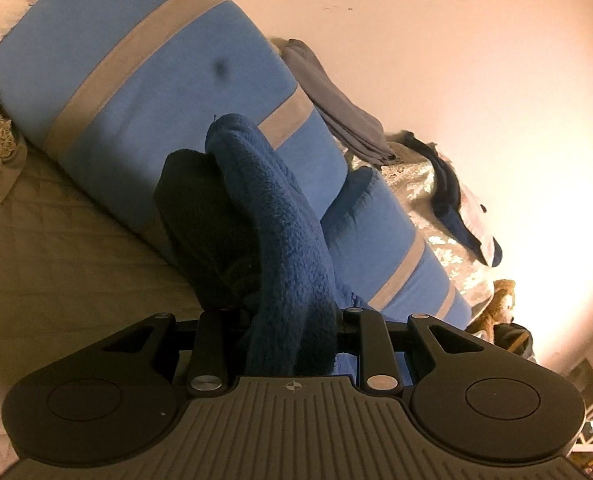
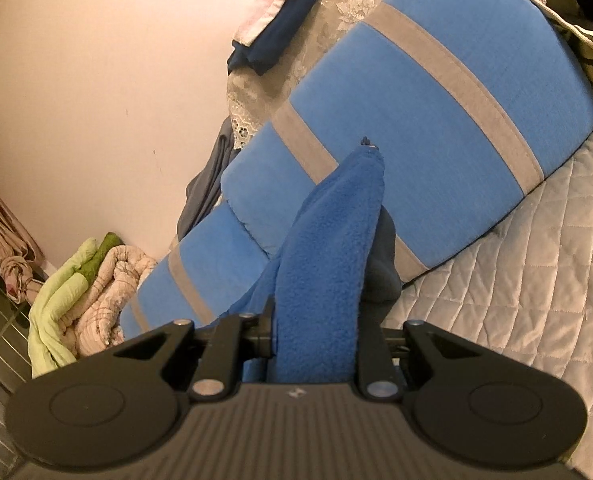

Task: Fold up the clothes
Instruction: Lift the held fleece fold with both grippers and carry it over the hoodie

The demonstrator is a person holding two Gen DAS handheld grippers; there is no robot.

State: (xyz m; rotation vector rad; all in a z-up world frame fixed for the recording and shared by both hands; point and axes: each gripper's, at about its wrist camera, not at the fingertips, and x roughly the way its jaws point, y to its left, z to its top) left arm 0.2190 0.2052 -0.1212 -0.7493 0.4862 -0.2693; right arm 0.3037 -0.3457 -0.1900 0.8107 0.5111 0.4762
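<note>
A bed point(image 2: 536, 240) is seen, covered by a pale quilted bedspread point(image 1: 56, 240). Directly on it a long blue bolster with grey stripes point(image 1: 136, 60) is laid against the wall. Beside the bolster a lace-patterned cloth point(image 2: 256, 92) is spread, and folded dark clothes point(image 2: 284, 36) are piled there.

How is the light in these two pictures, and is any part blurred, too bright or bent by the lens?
Left wrist view: warm orange cast; the wall burns out to white glare at the lower right; the dark blue fleece in the left gripper is sharp. Right wrist view: same warm cast, softer glare on the wall; the fleece looks slightly soft. In both, the fisheye curves the striped blue cushion and darkens the corners.
</note>
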